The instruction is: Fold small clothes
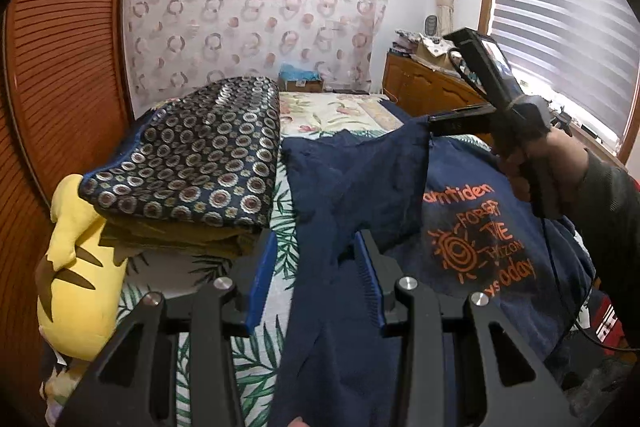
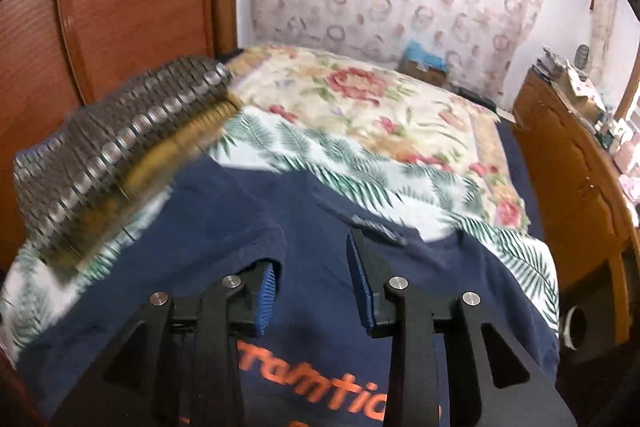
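A navy T-shirt [image 1: 360, 179] with orange print lies on the bed. In the left wrist view my left gripper [image 1: 316, 259] is open, its blue pads on either side of a raised fold of the shirt. My right gripper [image 1: 430, 121], seen from the side there, holds the shirt's edge lifted. In the right wrist view the right gripper [image 2: 314, 281] shows its jaws apart over the shirt [image 2: 320, 211], with cloth draped over its left pad [image 2: 266, 291]. Whether it pinches the cloth I cannot tell.
A folded patterned blanket [image 1: 192, 151] lies on a yellow-brown stack at the left, beside a yellow plush toy [image 1: 76, 279]. The bed has a palm-leaf sheet [image 2: 360, 179] and a floral cover [image 2: 360, 95]. A wooden dresser [image 2: 568, 163] stands right, a wooden wardrobe [image 1: 60, 67] left.
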